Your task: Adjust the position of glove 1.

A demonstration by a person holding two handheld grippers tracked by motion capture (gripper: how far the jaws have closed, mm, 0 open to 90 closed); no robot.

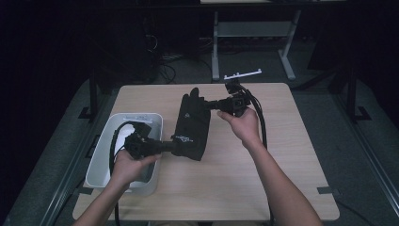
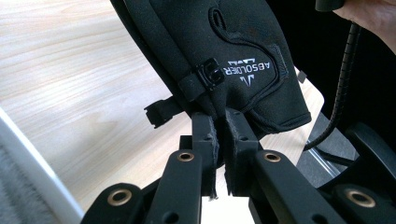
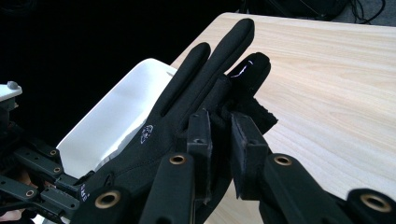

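Black glove (image 1: 190, 125) with white logo print, stretched above the table (image 1: 282, 155): left gripper (image 1: 170, 147) pinches cuff, right gripper (image 1: 211, 105) pinches finger side.

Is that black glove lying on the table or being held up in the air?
Held up. The left gripper pinches the black glove at its cuff, the right gripper near its fingers, stretching it above the table.

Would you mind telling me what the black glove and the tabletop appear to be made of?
Black glove: probably a matte stretch synthetic fabric, judging by stitched seams and a printed white logo. Tabletop: pale wood grain with a smooth finish, likely laminate, though solid wood is possible.
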